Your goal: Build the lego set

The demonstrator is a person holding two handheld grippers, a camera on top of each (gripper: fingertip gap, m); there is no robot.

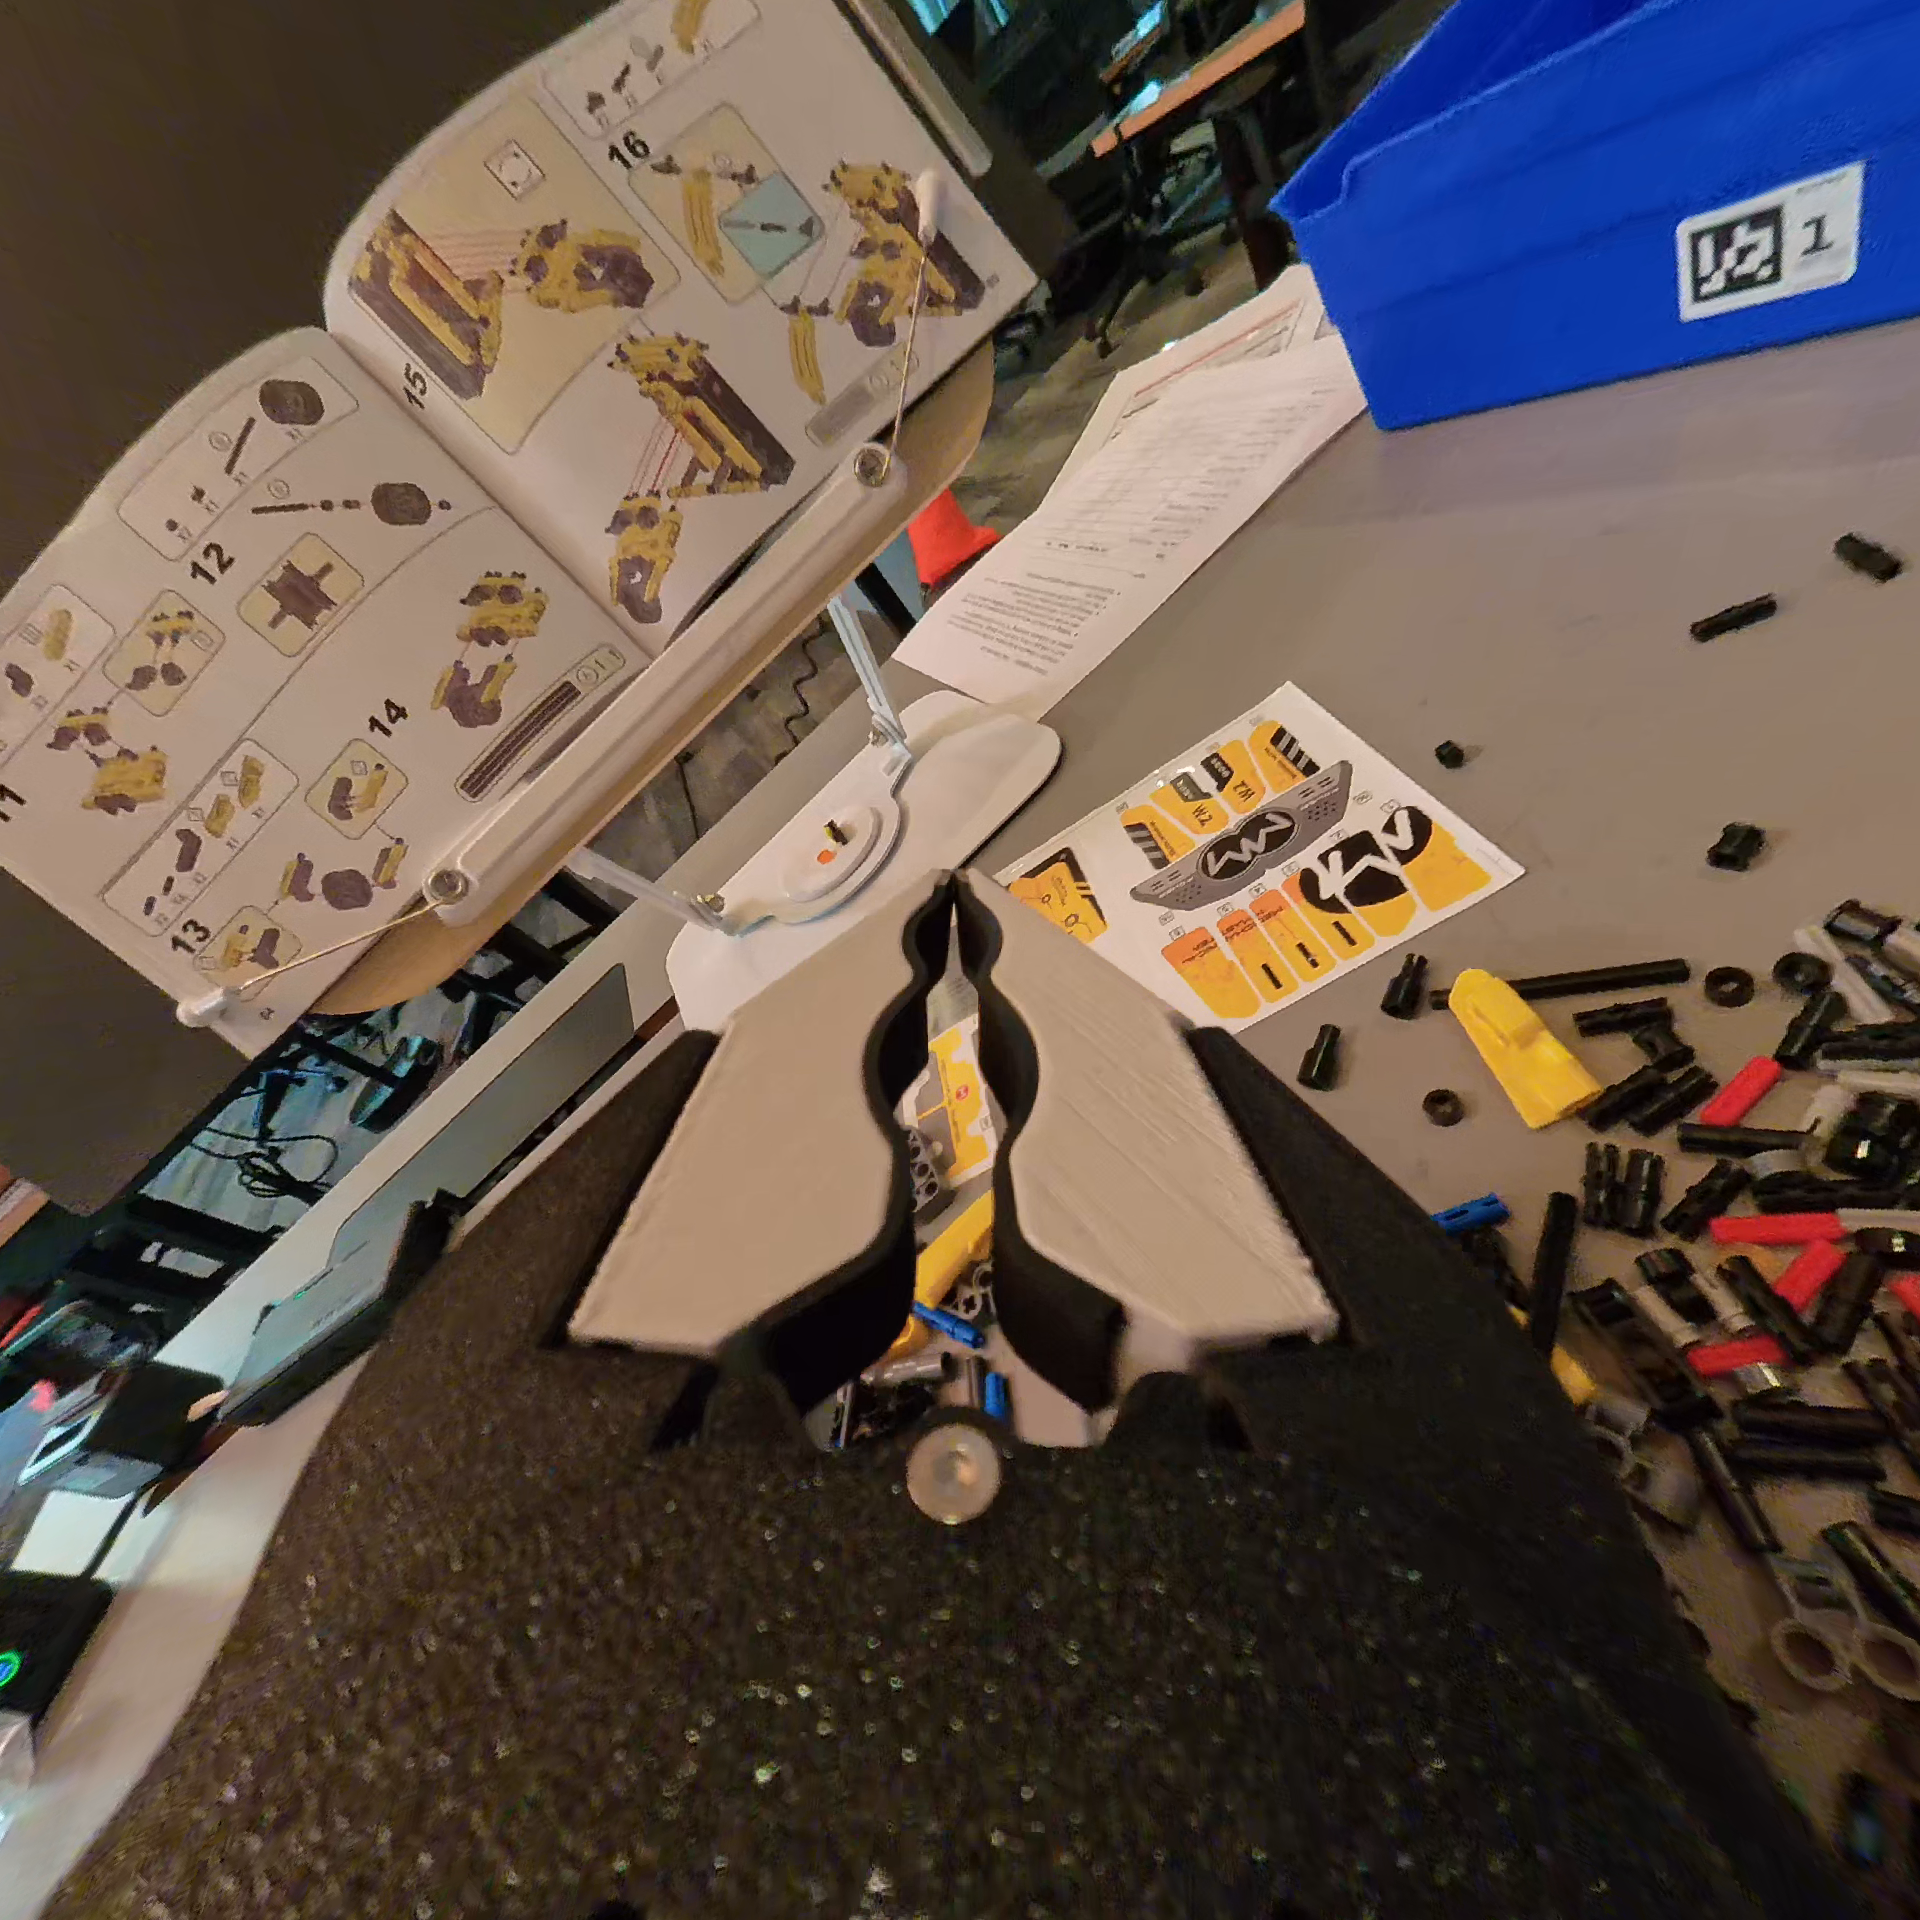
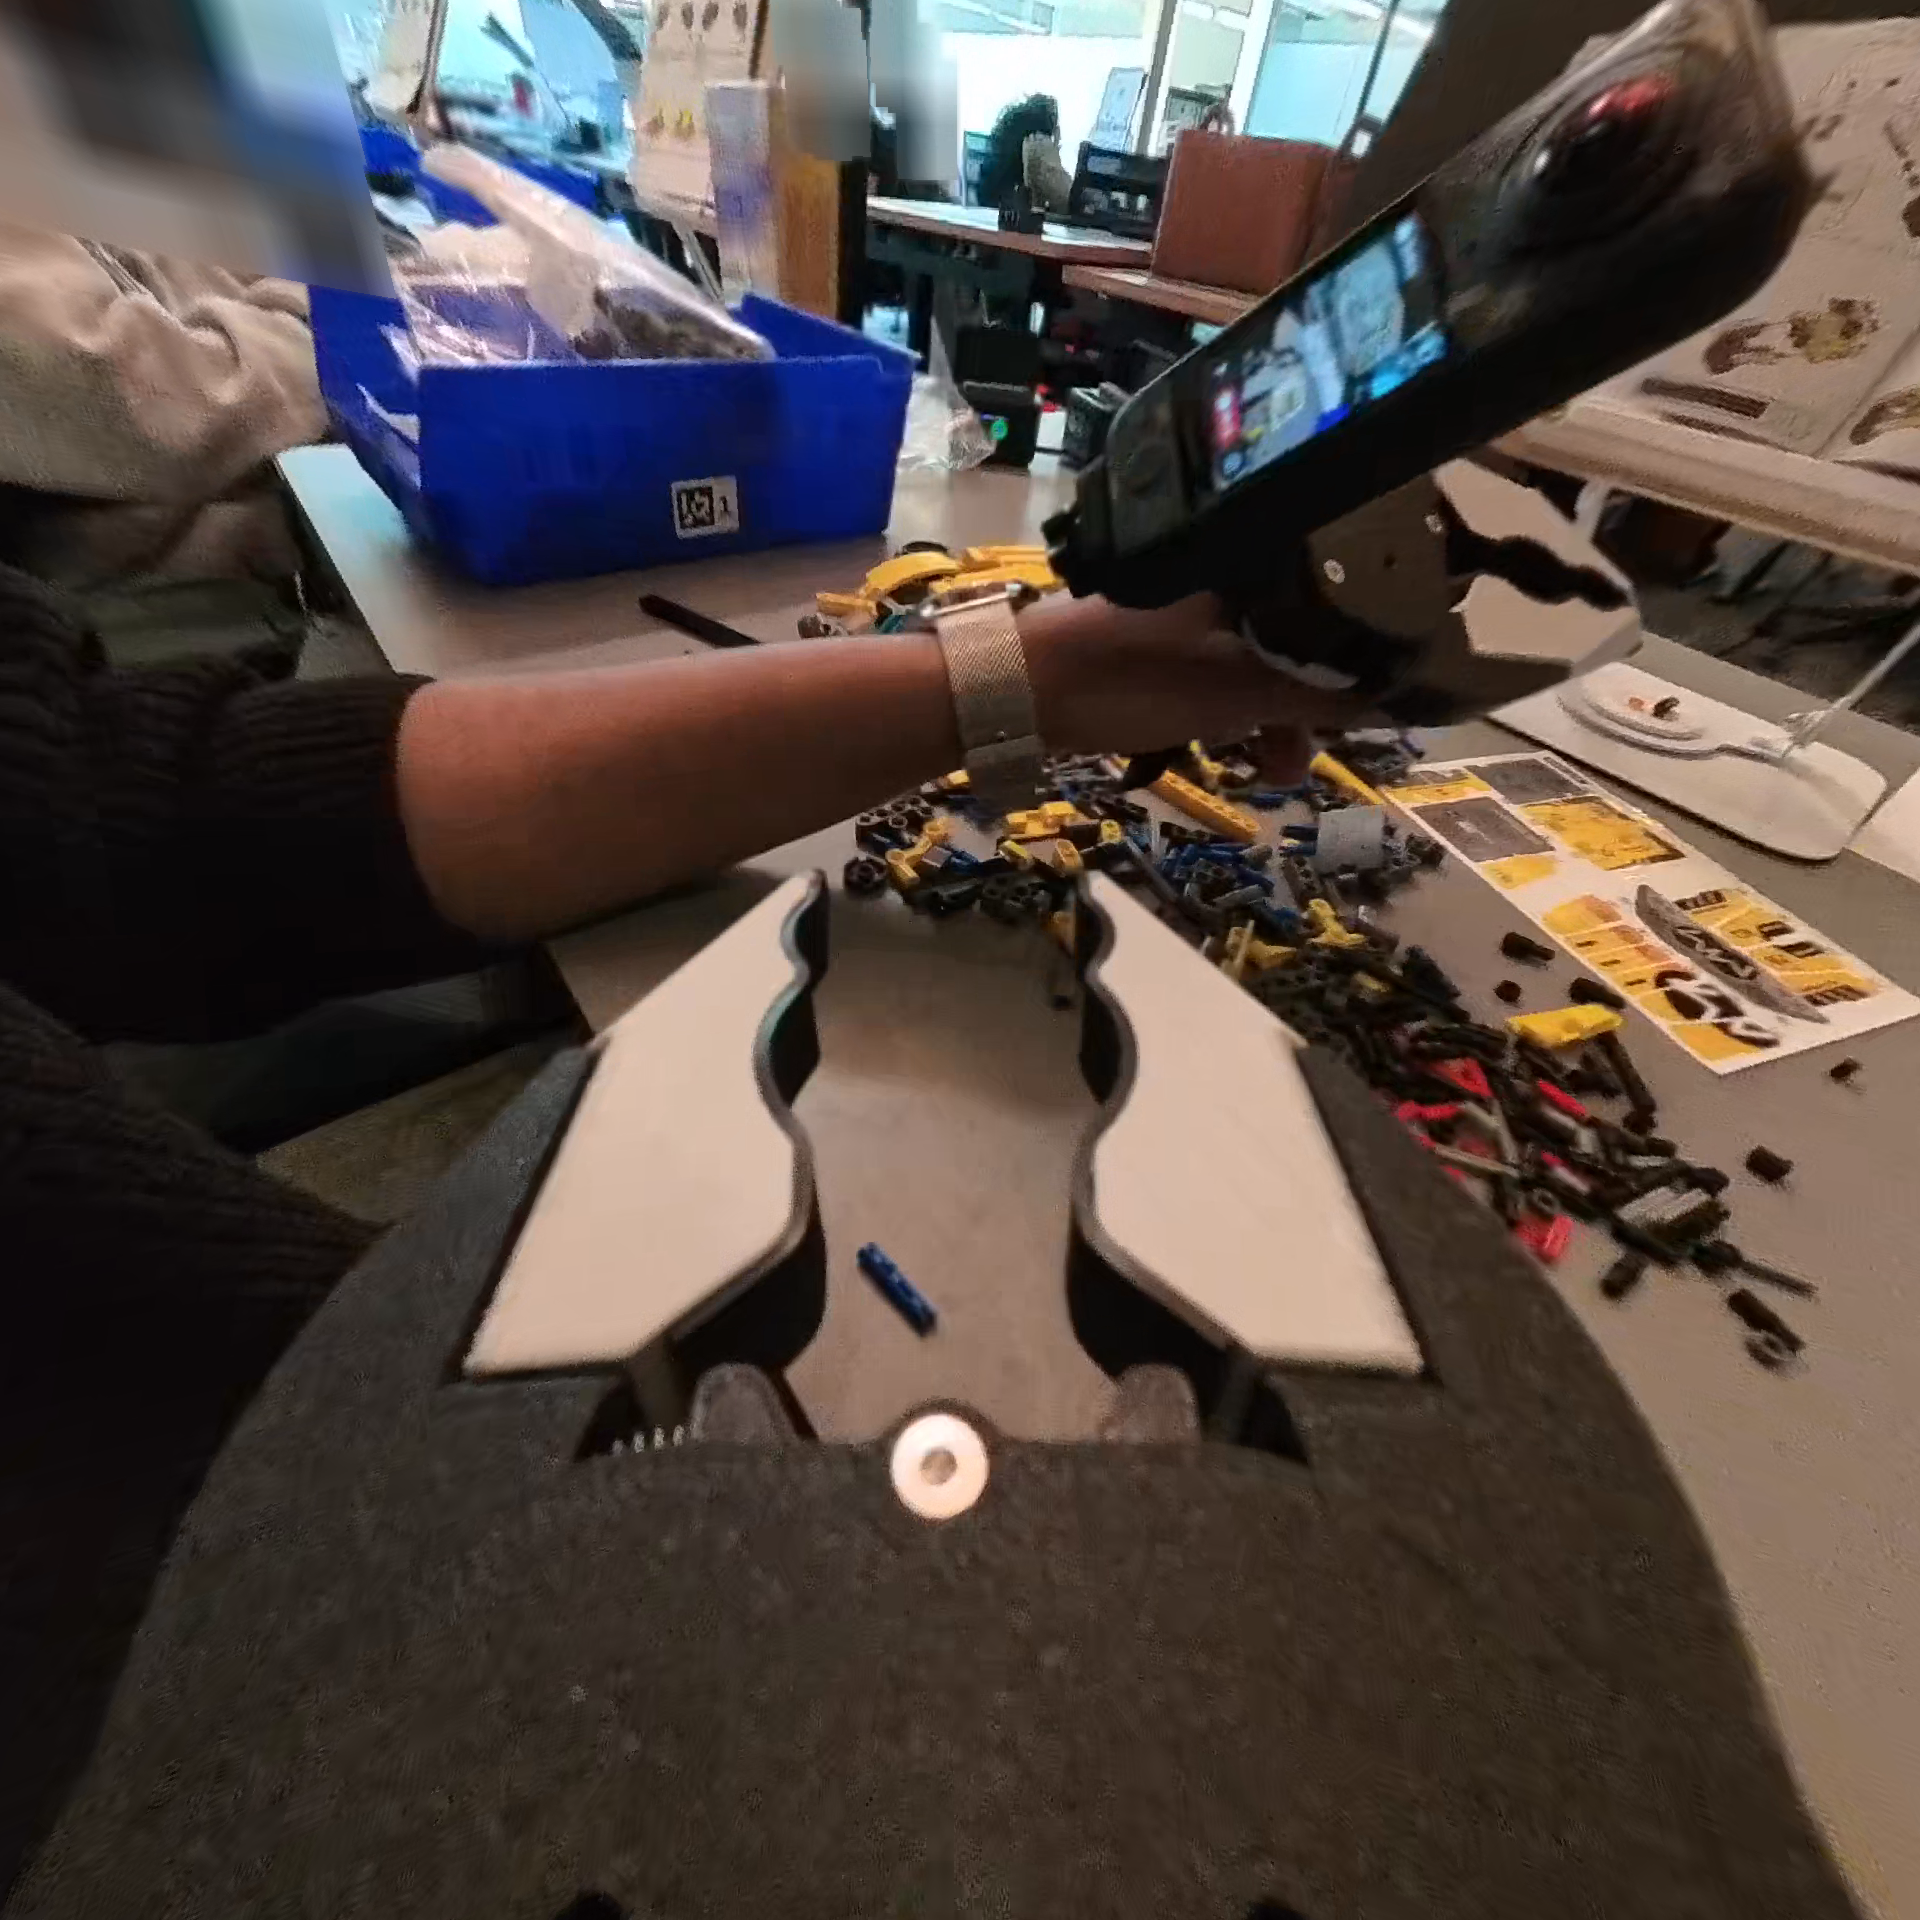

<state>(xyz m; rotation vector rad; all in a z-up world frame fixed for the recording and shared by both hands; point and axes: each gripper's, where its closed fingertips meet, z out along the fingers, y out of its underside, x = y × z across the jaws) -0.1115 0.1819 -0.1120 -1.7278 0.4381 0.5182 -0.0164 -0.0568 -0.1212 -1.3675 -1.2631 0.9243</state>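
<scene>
My left gripper [image 1: 954, 885] is shut, its fingertips touching with nothing seen between them. It hangs above a grey table [image 1: 1558, 540], left of a pile of black, red, yellow and blue building pieces [image 1: 1766, 1195]. A yellow sticker sheet [image 1: 1278, 862] lies just beyond its tips. My right gripper [image 2: 954, 891] is open and empty, low over the table. A small blue pin [image 2: 896, 1288] lies on the table between its fingers. The pile [image 2: 1351, 987] spreads ahead and to the right. The left gripper [image 2: 1538, 582] also shows in the right wrist view, held up by a hand with a watch.
An open instruction booklet [image 1: 416, 520] rests on a white stand [image 1: 883, 821]. A blue bin [image 1: 1558, 208] and printed papers [image 1: 1143, 499] lie at the back. In the right wrist view a forearm [image 2: 675, 769] crosses ahead, with a partly built yellow model [image 2: 935, 582] and another person's sleeve [image 2: 135, 353] beyond.
</scene>
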